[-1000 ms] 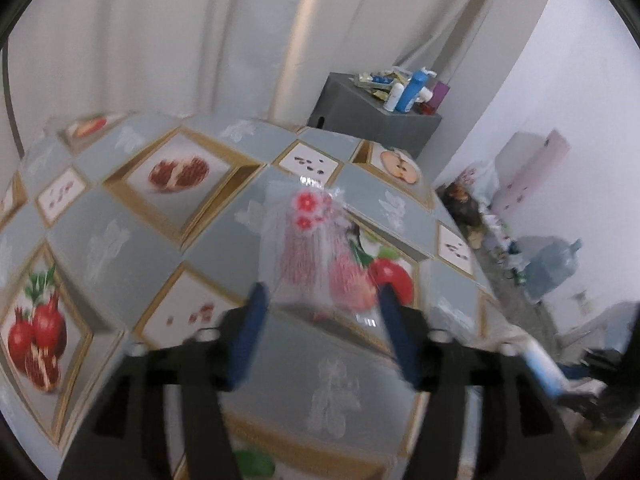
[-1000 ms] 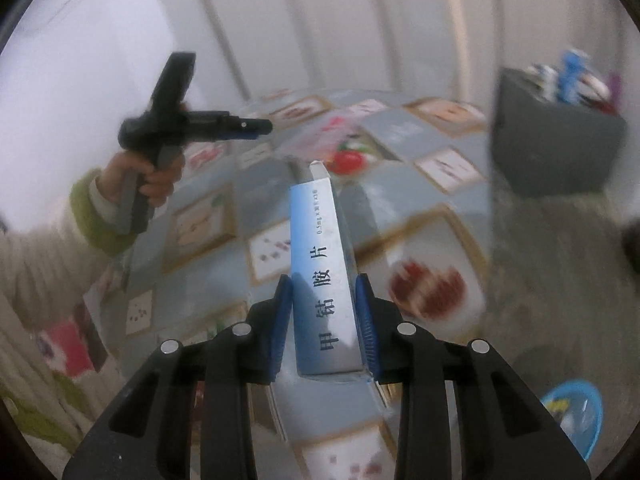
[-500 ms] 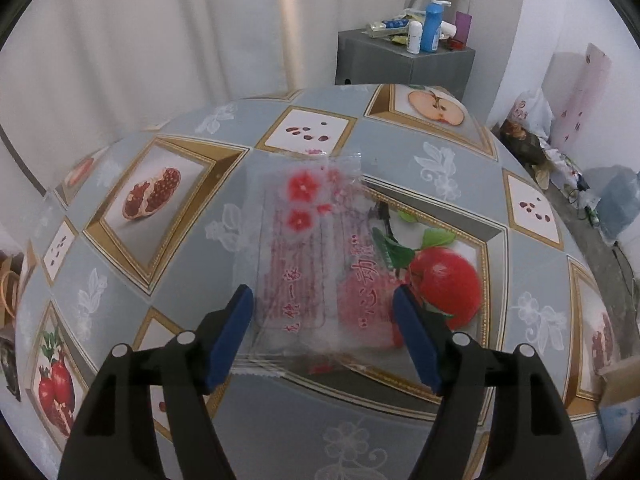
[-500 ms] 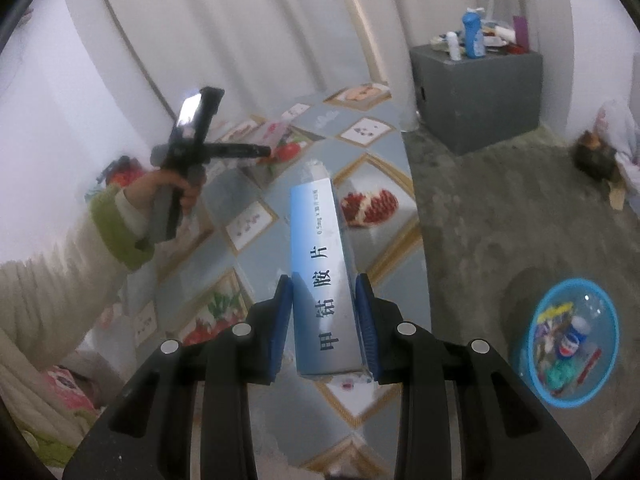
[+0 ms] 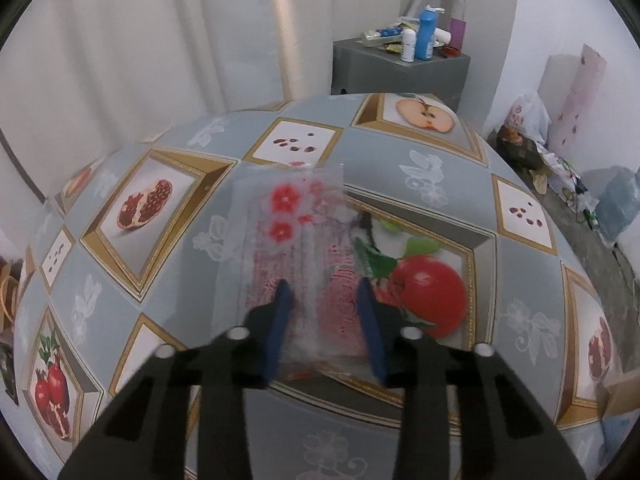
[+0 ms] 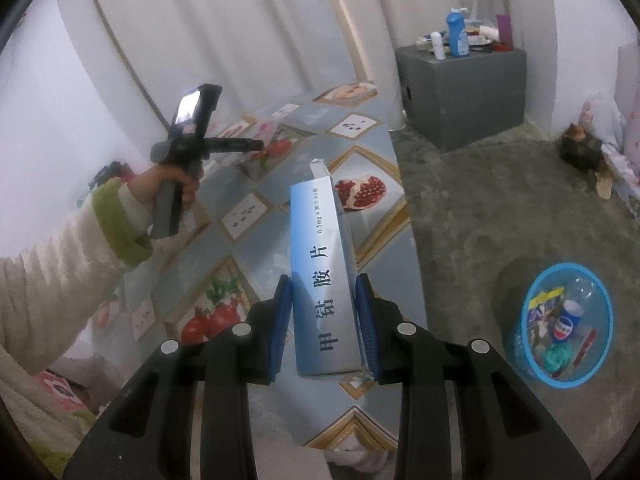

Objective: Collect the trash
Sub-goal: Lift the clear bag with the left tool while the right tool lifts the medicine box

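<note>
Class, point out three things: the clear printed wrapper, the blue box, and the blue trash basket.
clear printed wrapper (image 5: 288,216), left wrist view, on its red flowers.
blue box (image 6: 322,264), right wrist view, on its printed face.
blue trash basket (image 6: 606,300), right wrist view, on its rim.

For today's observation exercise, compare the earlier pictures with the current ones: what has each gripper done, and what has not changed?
The left gripper has come down over the clear printed wrapper on the table; its jaws, wide before, are closing with the wrapper between them. The right gripper has swung aside, bringing the blue bin on the floor into view. Unchanged: it still clamps the blue medicine box, and the wrapper lies flat.
</note>
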The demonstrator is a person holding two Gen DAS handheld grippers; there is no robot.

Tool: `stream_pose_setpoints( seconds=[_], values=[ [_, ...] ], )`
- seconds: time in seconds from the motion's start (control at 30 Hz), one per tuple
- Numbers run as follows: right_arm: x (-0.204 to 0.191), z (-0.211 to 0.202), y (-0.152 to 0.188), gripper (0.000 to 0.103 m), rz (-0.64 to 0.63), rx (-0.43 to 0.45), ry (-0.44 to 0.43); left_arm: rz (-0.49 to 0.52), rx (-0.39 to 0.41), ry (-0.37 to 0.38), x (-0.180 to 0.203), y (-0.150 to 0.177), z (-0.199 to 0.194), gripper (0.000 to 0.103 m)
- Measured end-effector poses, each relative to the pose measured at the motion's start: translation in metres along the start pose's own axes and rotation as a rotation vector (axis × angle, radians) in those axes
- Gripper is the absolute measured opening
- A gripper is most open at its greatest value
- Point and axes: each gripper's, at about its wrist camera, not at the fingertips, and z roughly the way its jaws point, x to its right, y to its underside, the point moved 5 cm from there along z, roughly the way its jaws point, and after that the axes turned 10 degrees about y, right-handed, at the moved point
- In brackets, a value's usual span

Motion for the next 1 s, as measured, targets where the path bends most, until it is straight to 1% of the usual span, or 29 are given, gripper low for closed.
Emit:
stream_pose_setpoints(
  seconds=[0.03, 0.07, 0.13, 0.23, 0.3, 0.37, 0.5, 0.6, 0.73, 0.83, 1.0],
  values=[
    [0.001, -0.001, 0.0, 0.03, 0.003, 0.002, 0.001, 0.007, 0.0, -0.001, 0.001, 0.001, 0.0, 0.022],
    [0.002, -0.001, 0.001, 0.03, 0.006, 0.004, 0.003, 0.019, 0.0, -0.01, 0.003, 0.001, -0.001, 0.02],
    [0.002, -0.002, 0.002, 0.03, 0.007, 0.008, 0.007, 0.056, -0.003, -0.029, 0.007, 0.002, 0.0, 0.008],
    [0.003, -0.003, 0.002, 0.03, 0.004, 0.015, 0.013, 0.103, -0.009, -0.057, 0.011, 0.006, -0.001, 0.0],
    [0.002, -0.002, 0.002, 0.03, 0.0, 0.019, 0.017, 0.132, -0.008, -0.077, 0.013, 0.01, -0.004, 0.0],
    [0.002, -0.002, 0.002, 0.03, 0.0, 0.023, 0.018, 0.135, -0.011, -0.075, 0.012, 0.014, -0.006, 0.0],
    [0.004, -0.003, 0.003, 0.03, -0.001, 0.03, 0.017, 0.106, -0.035, -0.039, 0.008, 0.031, -0.02, 0.0],
    [0.005, -0.005, 0.004, 0.03, 0.005, 0.038, 0.009, 0.087, -0.063, 0.003, 0.009, 0.058, -0.04, 0.0],
    [0.006, -0.007, 0.005, 0.03, 0.015, 0.046, -0.006, 0.035, -0.092, 0.083, 0.013, 0.1, -0.071, 0.0],
    [0.005, -0.008, 0.006, 0.03, 0.022, 0.048, -0.017, -0.023, -0.114, 0.142, 0.02, 0.142, -0.099, 0.0],
    [-0.004, -0.013, 0.008, 0.03, 0.011, 0.059, -0.04, -0.107, -0.134, 0.195, 0.038, 0.203, -0.138, 0.0]
  ],
)
